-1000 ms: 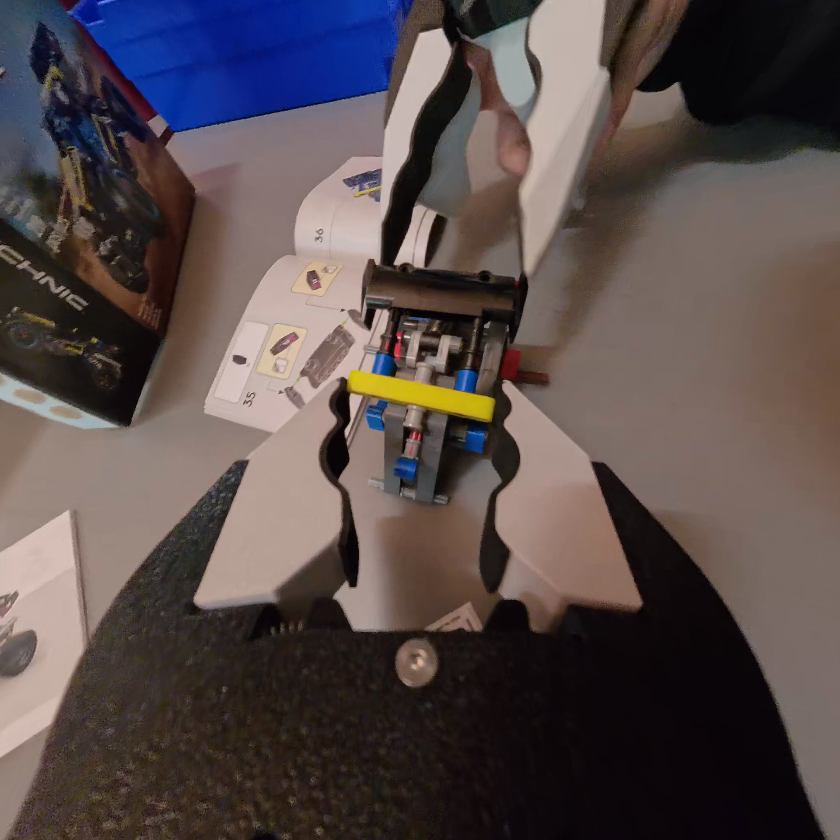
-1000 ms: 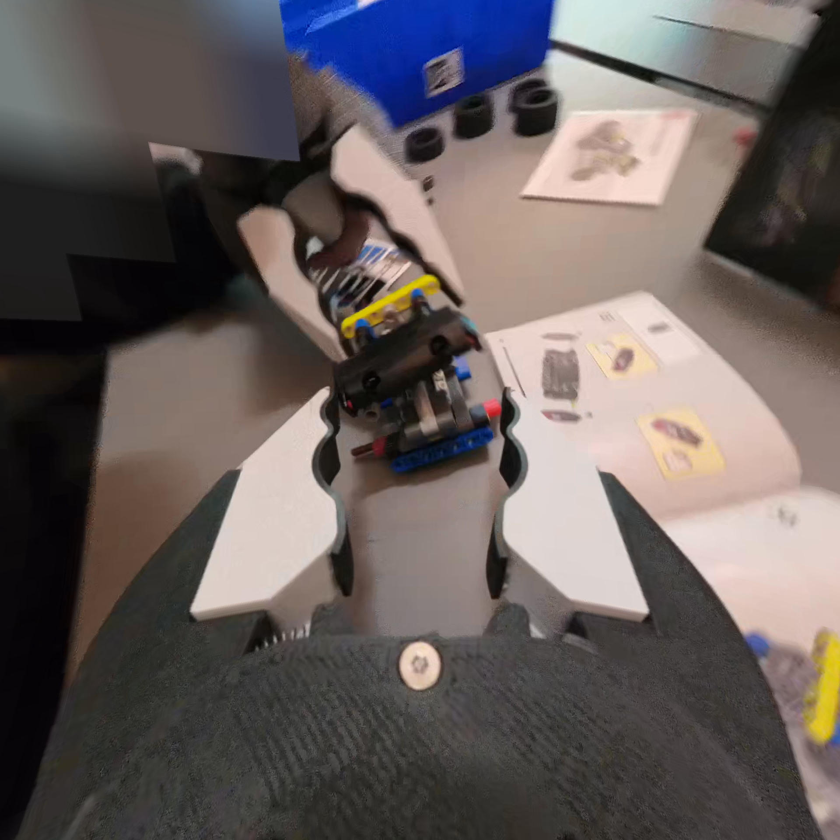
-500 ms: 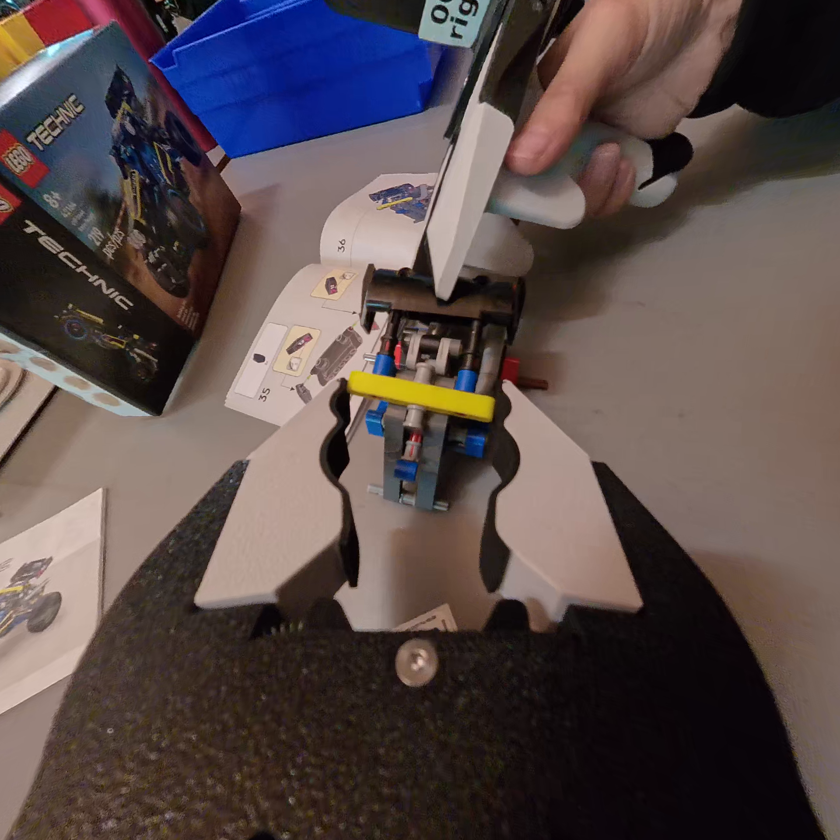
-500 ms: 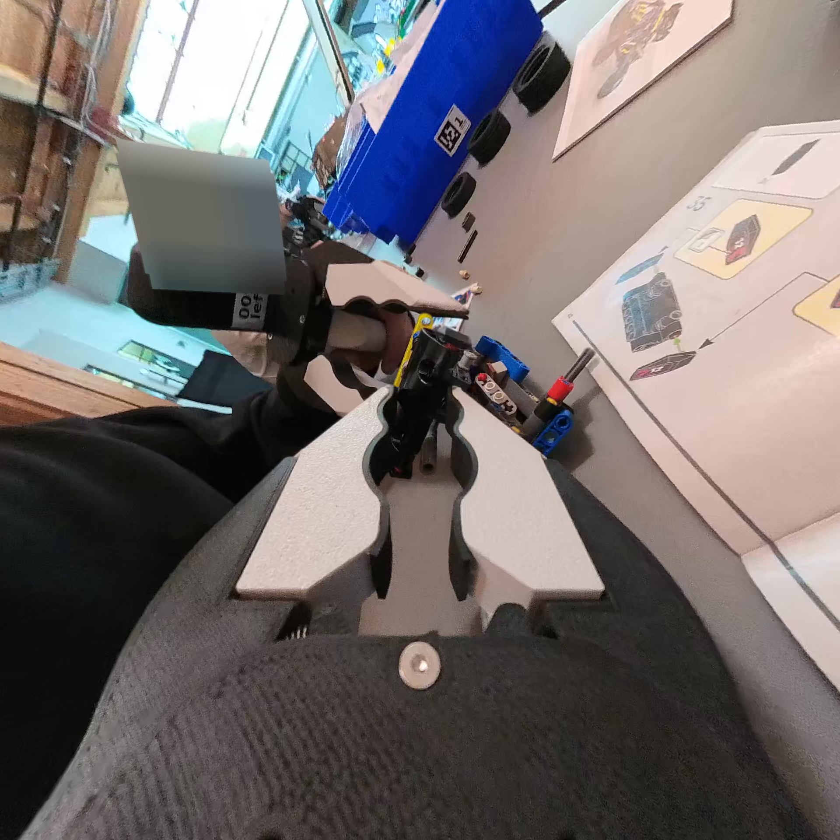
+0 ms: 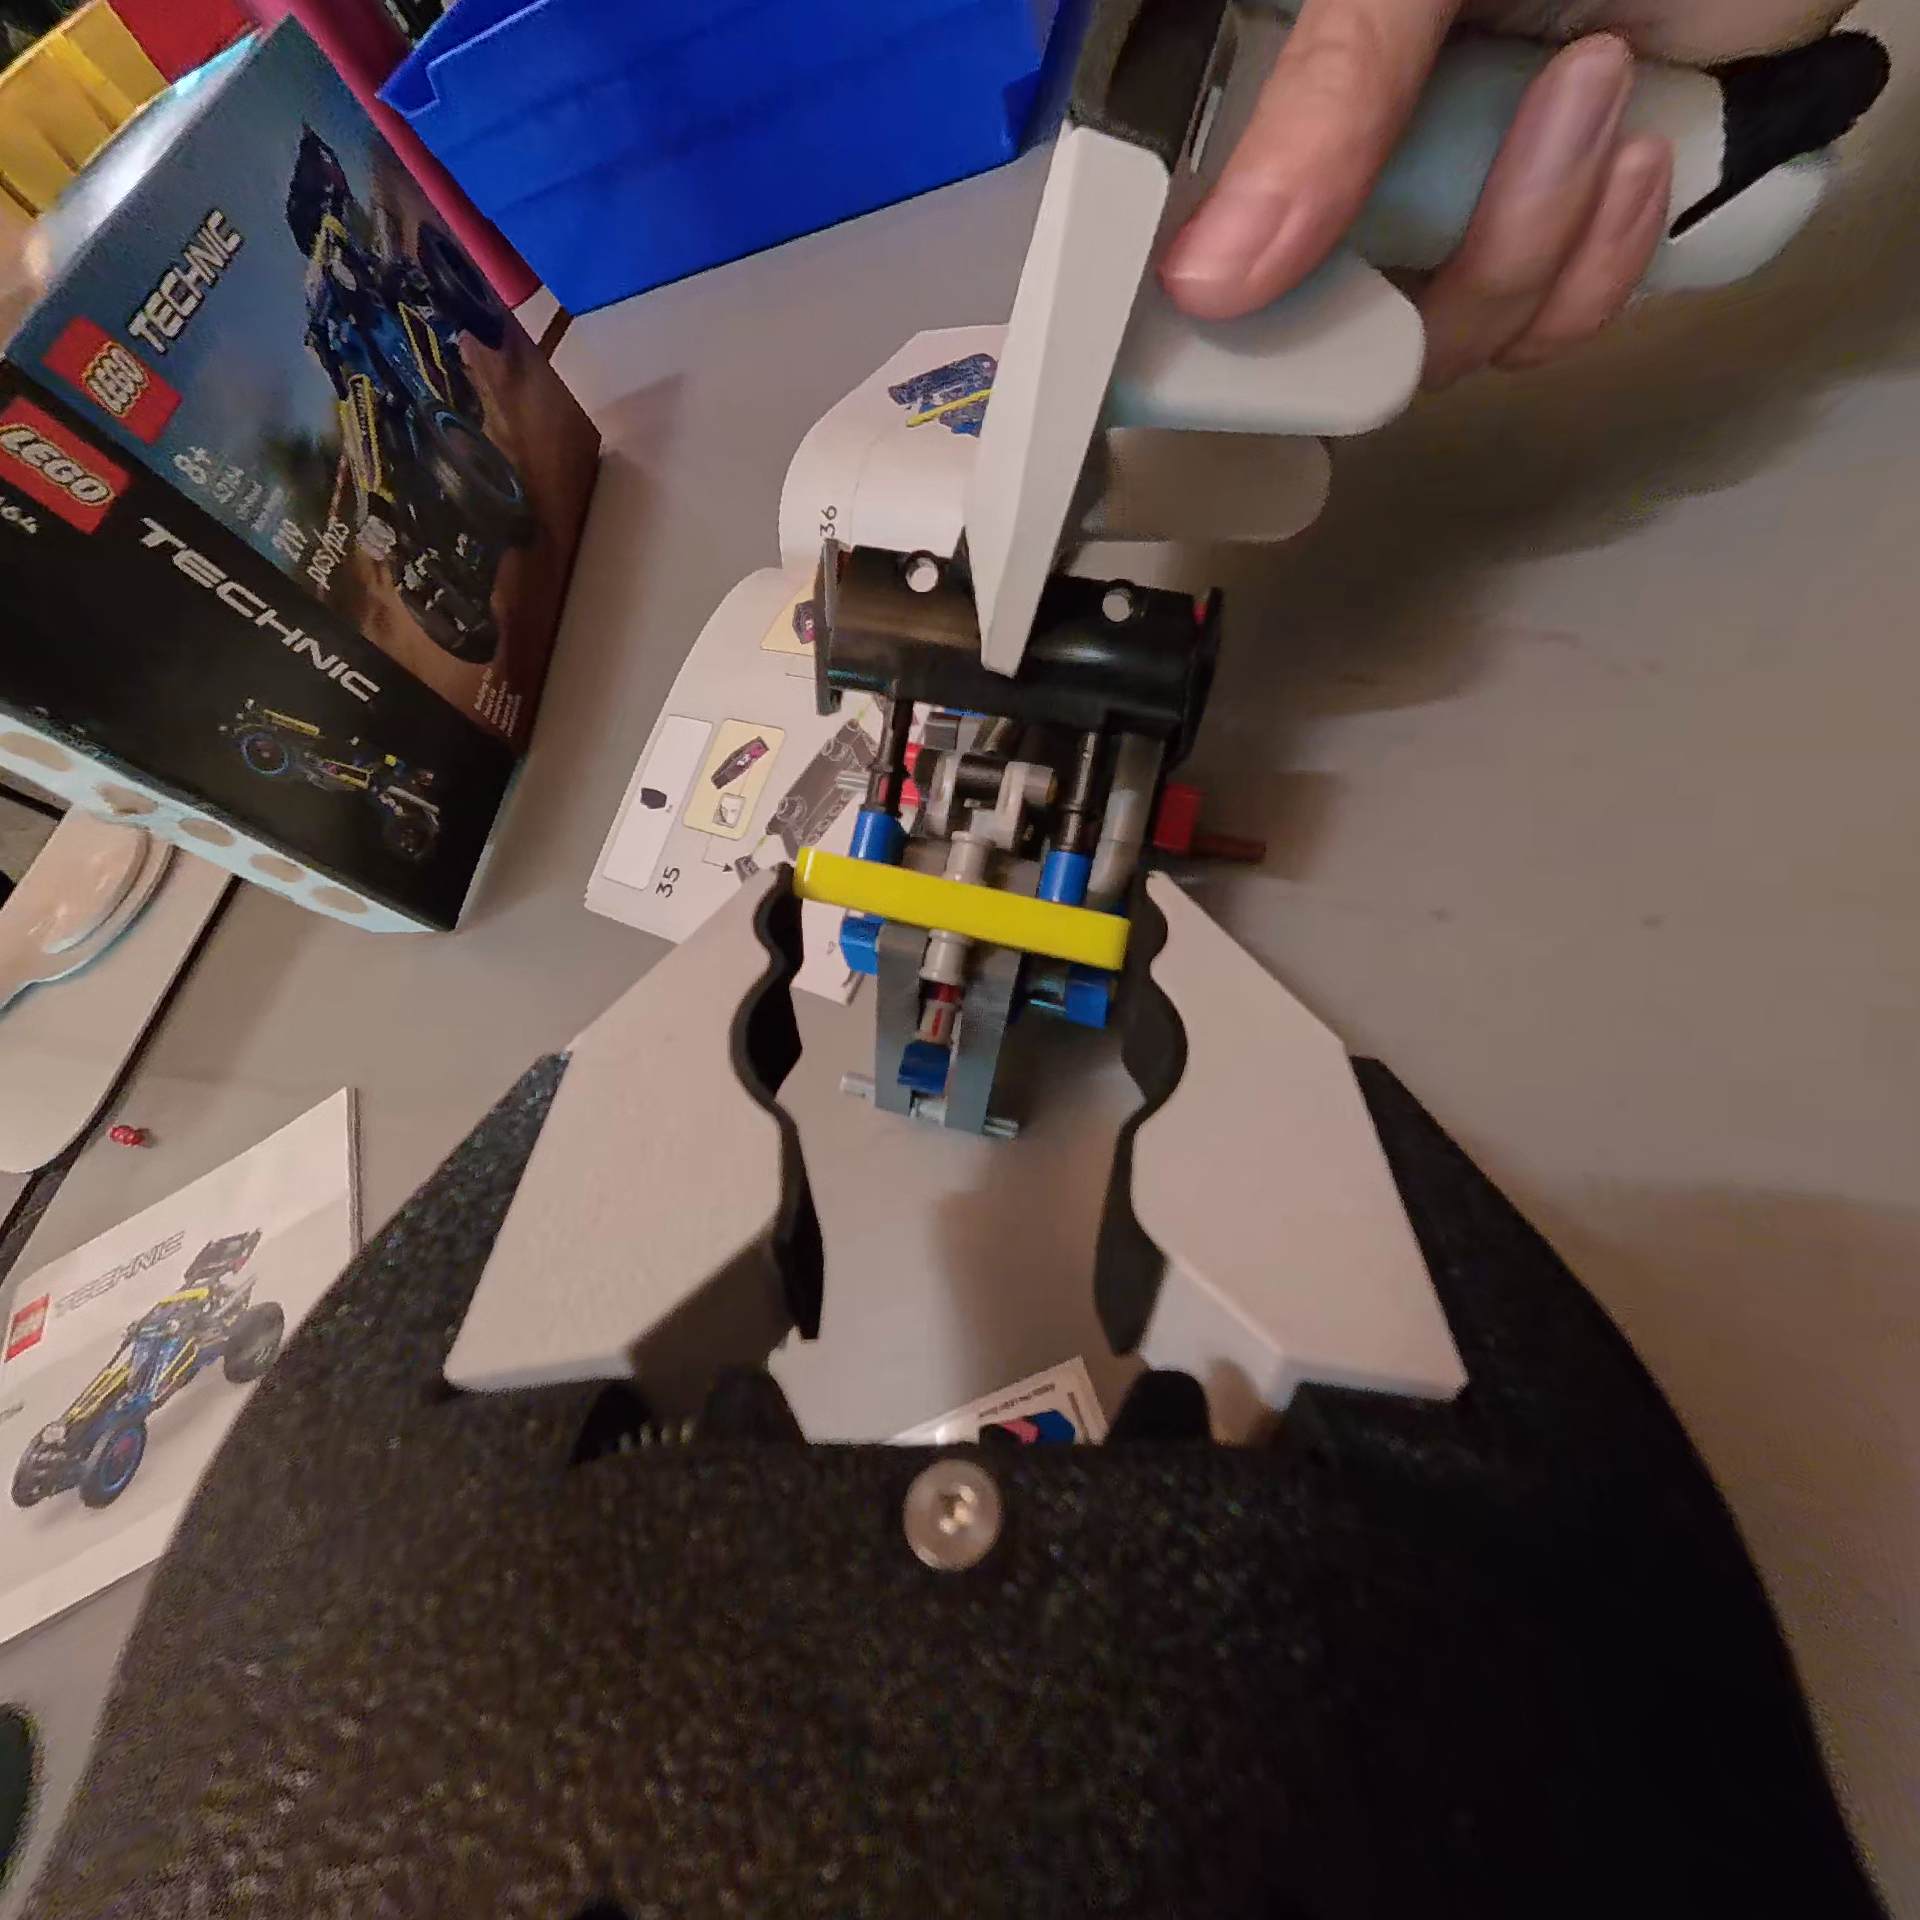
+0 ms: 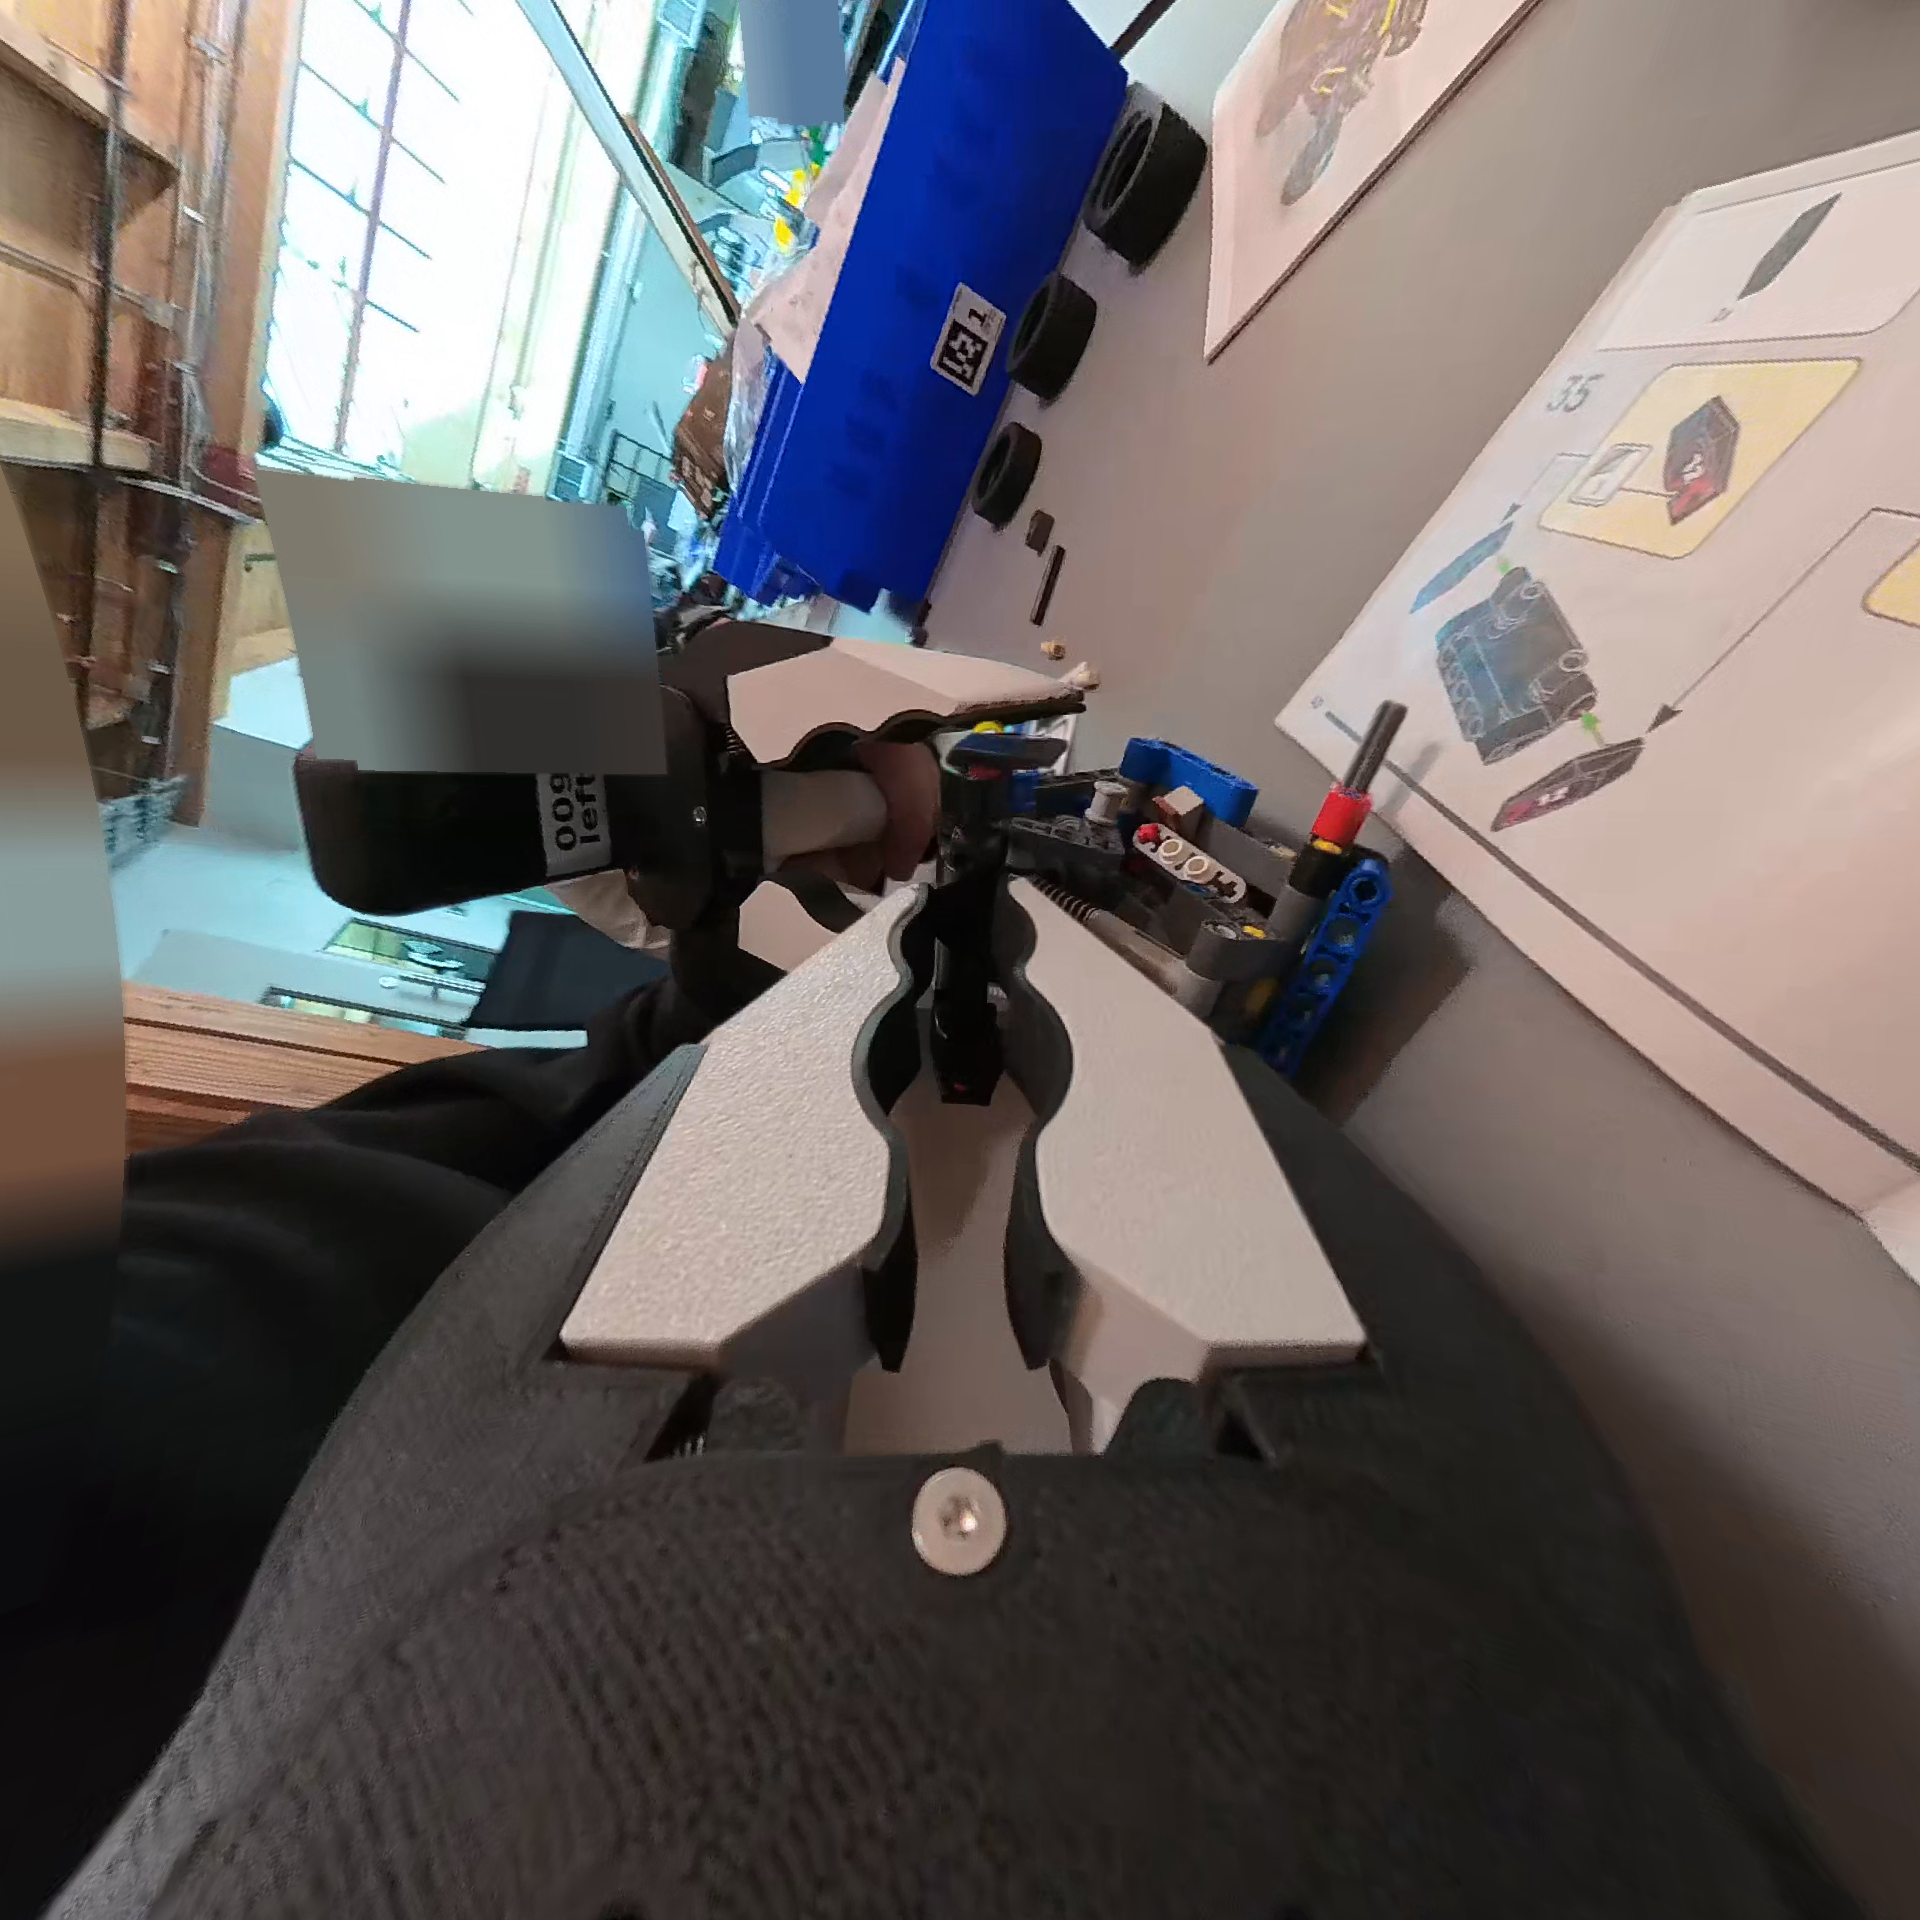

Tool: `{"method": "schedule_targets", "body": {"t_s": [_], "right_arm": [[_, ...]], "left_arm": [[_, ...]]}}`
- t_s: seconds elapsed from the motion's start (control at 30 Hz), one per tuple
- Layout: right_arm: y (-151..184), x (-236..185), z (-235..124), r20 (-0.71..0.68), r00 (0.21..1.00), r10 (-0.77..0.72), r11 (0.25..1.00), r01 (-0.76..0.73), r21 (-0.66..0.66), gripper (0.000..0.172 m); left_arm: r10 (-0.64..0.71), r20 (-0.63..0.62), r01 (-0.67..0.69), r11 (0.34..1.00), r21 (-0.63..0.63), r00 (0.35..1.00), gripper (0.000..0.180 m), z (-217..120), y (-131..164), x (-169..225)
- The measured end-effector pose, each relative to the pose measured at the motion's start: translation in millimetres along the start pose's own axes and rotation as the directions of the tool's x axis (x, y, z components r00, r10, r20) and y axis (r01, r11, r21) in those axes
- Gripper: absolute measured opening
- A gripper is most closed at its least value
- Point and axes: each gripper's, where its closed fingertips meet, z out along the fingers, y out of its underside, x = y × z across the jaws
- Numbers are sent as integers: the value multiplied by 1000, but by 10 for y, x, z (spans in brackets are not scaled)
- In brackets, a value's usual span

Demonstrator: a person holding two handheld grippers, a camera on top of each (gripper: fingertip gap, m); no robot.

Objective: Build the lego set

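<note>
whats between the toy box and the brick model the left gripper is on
In the left wrist view, the open instruction booklet lies on the table between the toy box and the brick model.

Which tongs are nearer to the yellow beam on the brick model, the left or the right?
Left. The left tongs have the yellow beam between their fingertips. The right tongs are farther along the model, closed on its black part.

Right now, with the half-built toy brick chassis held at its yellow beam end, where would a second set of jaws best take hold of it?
Likely the black block at the far end, from above. It is the widest solid part clear of the left gripper, whose pads flank the yellow beam. The right gripper already pinches that black part edge-on; the grey linkages look too fragile.
</note>
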Motion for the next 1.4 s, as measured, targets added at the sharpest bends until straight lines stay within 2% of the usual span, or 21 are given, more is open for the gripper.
{"method": "schedule_targets", "body": {"t_s": [0.17, 0.3, 0.33, 0.4, 0.47, 0.67, 0.83, 0.97, 1.1, 1.2, 1.23, 1.3, 1.37, 1.4], "right_arm": [[-38, 8, 23, 4, 1000, -14, 1000, 14, 14, 8], [-41, 111, -28, -25, 997, -76, 997, 76, -4, 14], [-65, 119, -56, -38, 994, -106, 994, 106, 2, 17], [-152, 115, -126, -57, 990, -130, 991, 132, 24, 37], [-212, 118, -171, -62, 986, -156, 987, 157, 20, 44], [-189, 57, -71, 106, 991, -80, 994, 87, -61, 32], [-110, 55, 4, 172, 982, -79, 990, 98, -105, 19], [-127, 16, 9, 220, 969, -117, 988, 135, -72, 12], [-148, 4, 18, 246, 950, -191, 980, 200, -13, 11], [-136, 16, 11, 268, 947, -179, 981, 191, -22, 12], [-119, 24, -1, 266, 944, -193, 977, 209, -34, 12], [-68, -29, -67, 277, 908, -313, 942, 335, -32, 29], [-30, -34, -139, 239, 845, -478, 869, 495, -11, 46], [-49, -11, -165, 189, 801, -568, 817, 577, 11, 48]], "left_arm": [[-35, -21, 36, 999, 23, 999, 60, 8, 3, -30], [-30, -24, 31, 999, 40, 999, 60, 41, -11, -18], [-40, -30, 41, 998, 41, 999, 60, 35, -11, -9], [-39, -35, 40, 998, 39, 999, 60, 14, -4, -4], [-5, -42, 7, 998, 56, 999, 60, 3, -14, 27], [70, -50, -65, 994, 87, 996, 60, -13, -35, 88], [80, -57, -75, 993, 88, 995, 61, -13, -45, 115], [46, -74, -40, 996, 79, 996, 60, -9, -44, 118], [-6, -100, 15, 996, 85, 995, 60, -9, -46, 119], [5, -101, 5, 996, 94, 995, 60, -7, -50, 128], [11, -99, -2, 995, 96, 995, 60, -5, -53, 135], [17, -95, -7, 995, 100, 995, 60, -7, -54, 136], [13, -98, -3, 994, 109, 995, 60, -7, -57, 136], [8, -101, 4, 994, 112, 995, 60, -6, -58, 134]]}}
